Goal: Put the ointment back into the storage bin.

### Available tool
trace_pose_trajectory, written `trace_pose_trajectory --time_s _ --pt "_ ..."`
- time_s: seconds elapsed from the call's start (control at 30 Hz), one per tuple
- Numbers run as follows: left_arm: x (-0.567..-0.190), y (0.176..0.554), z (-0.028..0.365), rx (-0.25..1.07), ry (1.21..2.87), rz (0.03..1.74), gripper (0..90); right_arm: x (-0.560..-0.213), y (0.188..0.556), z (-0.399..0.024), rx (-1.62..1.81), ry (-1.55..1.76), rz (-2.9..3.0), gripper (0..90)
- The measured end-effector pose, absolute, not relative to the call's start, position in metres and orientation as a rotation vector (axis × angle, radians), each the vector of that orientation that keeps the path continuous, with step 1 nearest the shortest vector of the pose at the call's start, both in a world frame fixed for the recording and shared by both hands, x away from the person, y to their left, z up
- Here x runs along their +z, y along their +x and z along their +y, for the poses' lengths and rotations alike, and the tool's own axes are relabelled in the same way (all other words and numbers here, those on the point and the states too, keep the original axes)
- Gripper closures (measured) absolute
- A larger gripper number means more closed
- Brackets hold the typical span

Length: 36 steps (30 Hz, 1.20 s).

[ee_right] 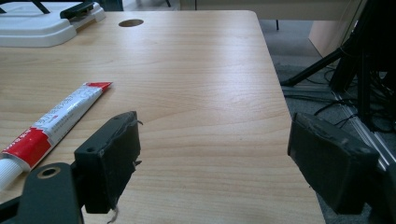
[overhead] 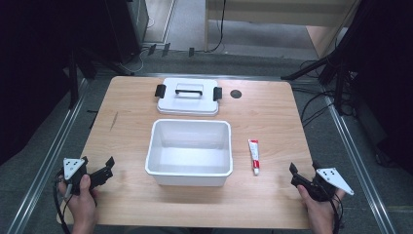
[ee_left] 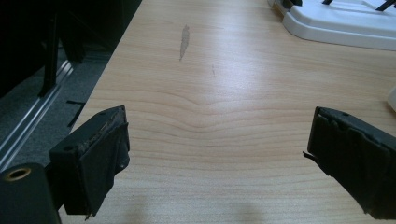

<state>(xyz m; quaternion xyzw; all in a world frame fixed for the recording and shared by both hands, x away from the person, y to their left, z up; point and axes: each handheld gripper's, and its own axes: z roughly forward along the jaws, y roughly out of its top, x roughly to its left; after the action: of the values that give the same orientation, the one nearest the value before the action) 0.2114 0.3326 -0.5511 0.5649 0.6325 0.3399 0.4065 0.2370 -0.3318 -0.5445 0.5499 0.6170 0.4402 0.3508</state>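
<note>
Jaws apart on both grippers, right gripper (overhead: pixel 298 176) near table edge (ee_right: pixel 275 93), toothpaste tube (overhead: pixel 253 156) just beside white bin (overhead: pixel 189 171).

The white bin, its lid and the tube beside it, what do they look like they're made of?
White bin: looks like moulded plastic, smooth with a soft sheen and rounded rim. Lid: the same white plastic, with black clips, likely plastic too. Tube: probably soft plastic or laminate, glossy red and white print, flat crimped end.
</note>
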Motion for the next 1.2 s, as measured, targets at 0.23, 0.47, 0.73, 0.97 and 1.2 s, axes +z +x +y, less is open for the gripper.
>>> trace_pose_trajectory --time_s 0.23,0.47,0.73,0.97,1.2 --pt "-0.551 0.211 0.332 0.859 1.429 1.593 6.1 -0.542 0.236 -0.332 1.118 1.433 1.584 21.0" --pt "-0.551 0.21 0.334 0.832 1.42 1.591 6.1 -0.529 0.24 -0.321 1.015 1.45 1.648 24.9" --pt "-0.552 0.21 0.334 0.809 1.426 1.592 6.1 -0.511 0.246 -0.305 0.931 1.395 1.812 43.1" --pt "-0.552 0.211 0.336 0.779 1.426 1.592 6.1 -0.499 0.262 -0.284 0.802 1.395 1.984 48.9" --pt "-0.552 0.211 0.337 0.751 1.438 1.587 6.1 -0.49 0.28 -0.269 0.746 1.433 2.12 53.1"
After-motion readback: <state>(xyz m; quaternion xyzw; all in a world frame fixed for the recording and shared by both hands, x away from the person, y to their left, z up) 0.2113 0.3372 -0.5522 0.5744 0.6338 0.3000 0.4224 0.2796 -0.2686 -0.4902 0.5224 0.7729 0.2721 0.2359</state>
